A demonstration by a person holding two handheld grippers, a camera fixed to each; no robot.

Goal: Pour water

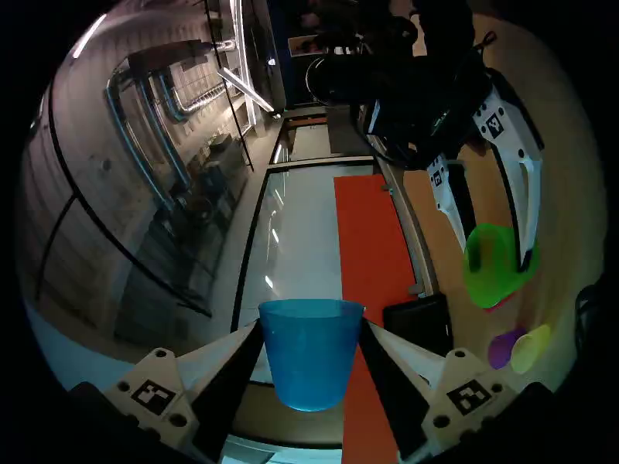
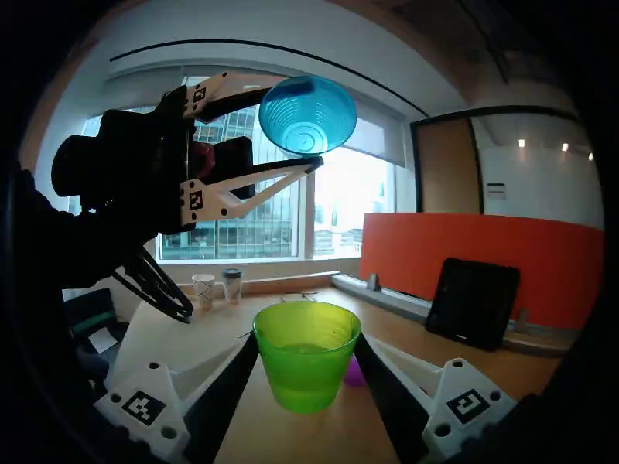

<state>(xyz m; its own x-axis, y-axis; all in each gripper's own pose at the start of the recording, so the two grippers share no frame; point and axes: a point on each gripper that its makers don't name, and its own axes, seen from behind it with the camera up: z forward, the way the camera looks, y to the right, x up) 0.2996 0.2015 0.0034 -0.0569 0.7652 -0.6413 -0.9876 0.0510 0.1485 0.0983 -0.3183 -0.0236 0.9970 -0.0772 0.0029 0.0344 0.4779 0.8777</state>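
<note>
In the left gripper view, a translucent blue cup (image 1: 311,356) is clamped between my left gripper's (image 1: 311,332) fingers. In the right gripper view that blue cup (image 2: 307,114) lies tipped on its side, bottom toward the camera, held high by the left gripper (image 2: 298,120). My right gripper (image 2: 307,344) is shut on an upright green cup (image 2: 306,367) that seems to hold some liquid. The blue cup hangs above the green one and a little behind it. No stream of water shows. The left gripper view also catches the right gripper (image 1: 495,247) with the green cup (image 1: 495,267).
A wooden table (image 2: 325,433) lies under the green cup, with a purple cup (image 2: 354,374) just behind it. A yellow cup (image 1: 532,346) stands next to the purple one. A black tablet (image 2: 472,303) leans on an orange partition (image 2: 480,255). Two cups (image 2: 217,288) stand by the window.
</note>
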